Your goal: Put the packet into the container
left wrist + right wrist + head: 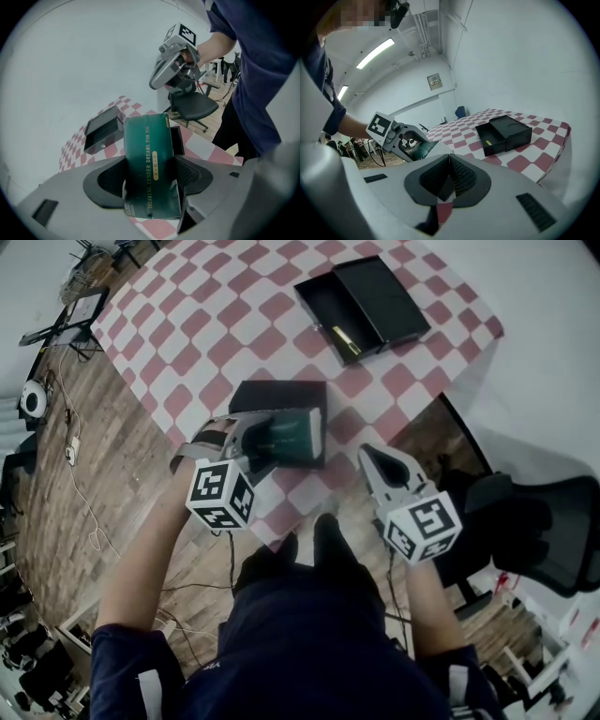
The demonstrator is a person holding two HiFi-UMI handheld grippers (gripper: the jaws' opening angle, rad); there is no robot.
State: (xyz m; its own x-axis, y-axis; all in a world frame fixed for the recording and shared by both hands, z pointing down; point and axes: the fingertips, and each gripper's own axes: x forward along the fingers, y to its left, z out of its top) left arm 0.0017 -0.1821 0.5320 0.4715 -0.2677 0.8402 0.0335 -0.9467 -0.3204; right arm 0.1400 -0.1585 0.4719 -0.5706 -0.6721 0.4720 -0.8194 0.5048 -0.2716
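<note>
A dark green packet with gold lettering is clamped between the jaws of my left gripper and held above the near edge of the checkered table. In the left gripper view the packet stands upright between the pads. The open black container lies at the far right of the table, its tray pulled out, with a small yellow label inside. My right gripper hovers off the table's near right edge, shut and empty; its pads meet in the right gripper view, where the container lies ahead.
A second flat black box lies on the cloth just beyond and under the packet. A black office chair stands at the right. Cables and a round device lie on the wooden floor at the left. The person's legs are below.
</note>
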